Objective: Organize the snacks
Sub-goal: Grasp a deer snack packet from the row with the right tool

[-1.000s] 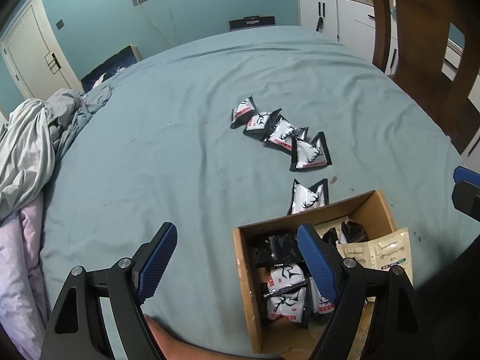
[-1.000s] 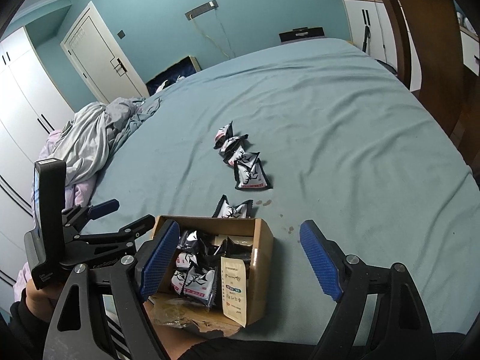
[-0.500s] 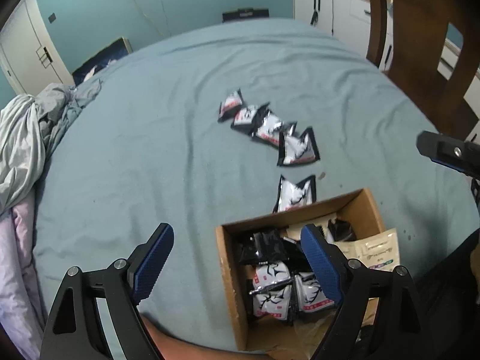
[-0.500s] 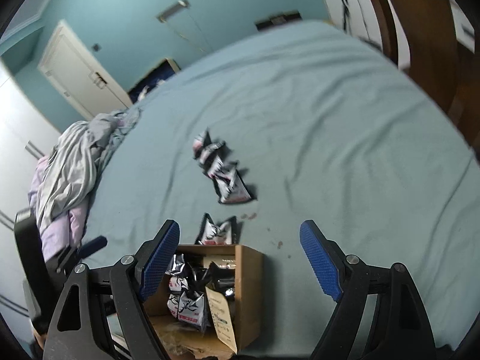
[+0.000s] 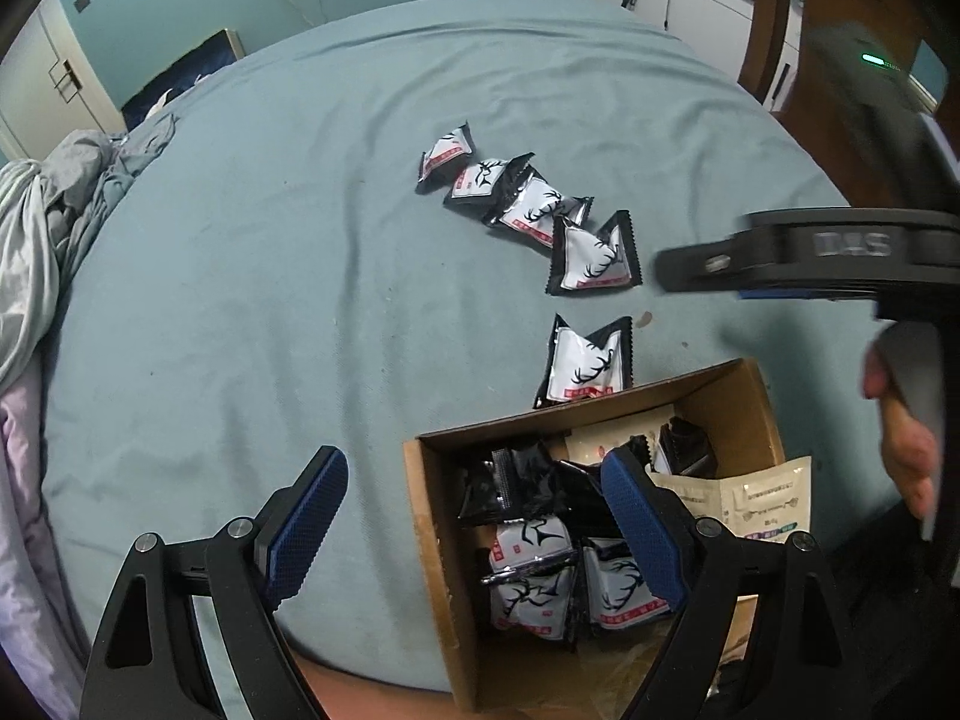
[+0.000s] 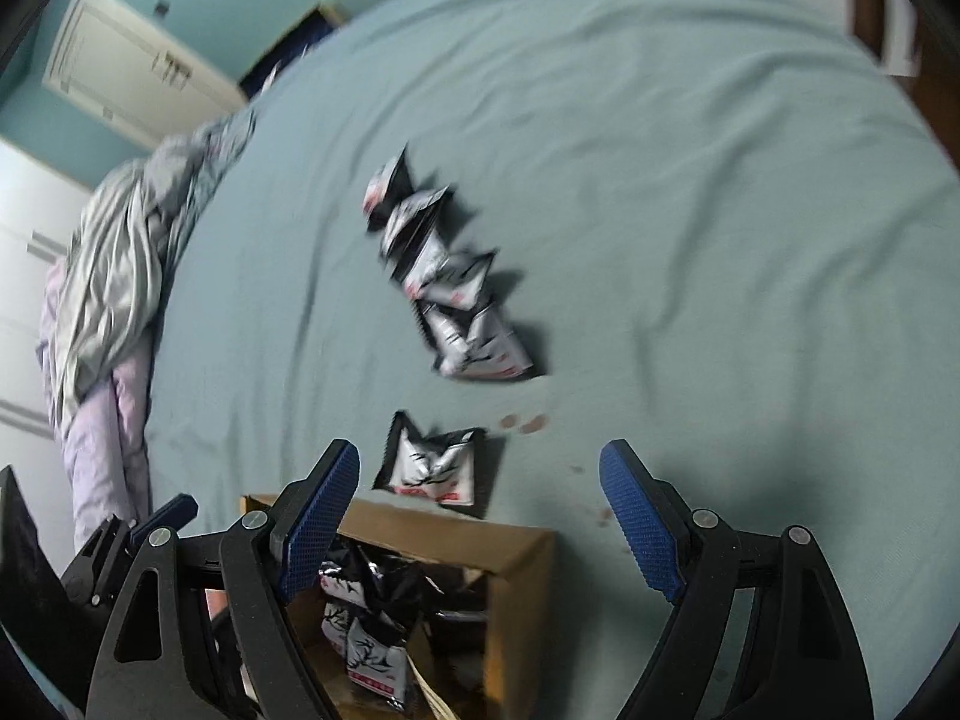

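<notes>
I see matt, wrinkled teal cloth over the bed [image 5: 240, 276]. The snack packets [image 5: 591, 258] look like glossy foil-like plastic. The box [image 5: 432, 546] is plain matt brown cardboard. My left claw [image 5: 474, 528] has matt black plastic arms, textured blue pads [image 5: 306, 522] and metal screws.

A cardboard box [image 5: 438, 546] sits on the bed [image 5: 240, 300] at its near edge, with snack packets [image 5: 531, 564] inside. One packet [image 5: 588, 363] lies just behind the box; a row of four packets [image 5: 528, 207] lies farther back.
</notes>
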